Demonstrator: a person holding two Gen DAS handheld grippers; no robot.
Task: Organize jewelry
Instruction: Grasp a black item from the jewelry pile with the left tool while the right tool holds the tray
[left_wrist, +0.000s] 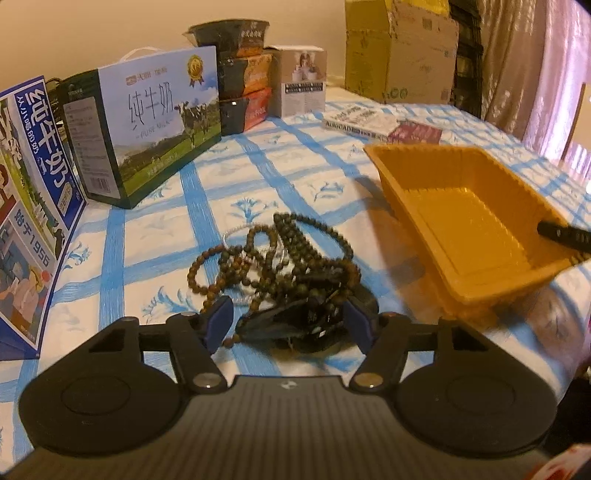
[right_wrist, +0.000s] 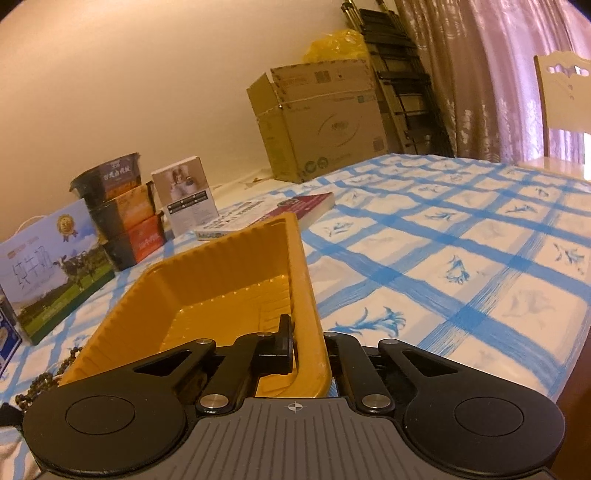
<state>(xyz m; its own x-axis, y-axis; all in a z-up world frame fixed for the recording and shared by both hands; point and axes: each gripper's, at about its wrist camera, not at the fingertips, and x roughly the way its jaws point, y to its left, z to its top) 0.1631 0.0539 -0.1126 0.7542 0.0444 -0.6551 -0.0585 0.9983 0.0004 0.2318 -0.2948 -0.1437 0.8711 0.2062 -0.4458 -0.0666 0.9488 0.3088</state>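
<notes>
A tangle of brown bead bracelets (left_wrist: 280, 251) with a dark, shiny piece (left_wrist: 291, 321) at its near end lies on the blue-checked tablecloth (left_wrist: 295, 155). My left gripper (left_wrist: 291, 323) stands open around that near end, a blue pad on each side. To the right an empty orange plastic tray (left_wrist: 402, 192) sits tilted. My right gripper (right_wrist: 310, 350) is shut on the tray's (right_wrist: 229, 266) near side wall, one finger inside and one outside. In the left wrist view one of its fingers (left_wrist: 561, 236) shows over the tray's rim. Some beads (right_wrist: 40, 380) show at the lower left of the right wrist view.
Milk cartons (left_wrist: 147, 125), stacked noodle bowls (left_wrist: 240, 74) and a small white box (left_wrist: 301, 81) line the far left. Books (left_wrist: 365, 120) lie behind the tray, with cardboard boxes (left_wrist: 399, 51) beyond. A chair (right_wrist: 565, 92) and a curtain stand at the far right.
</notes>
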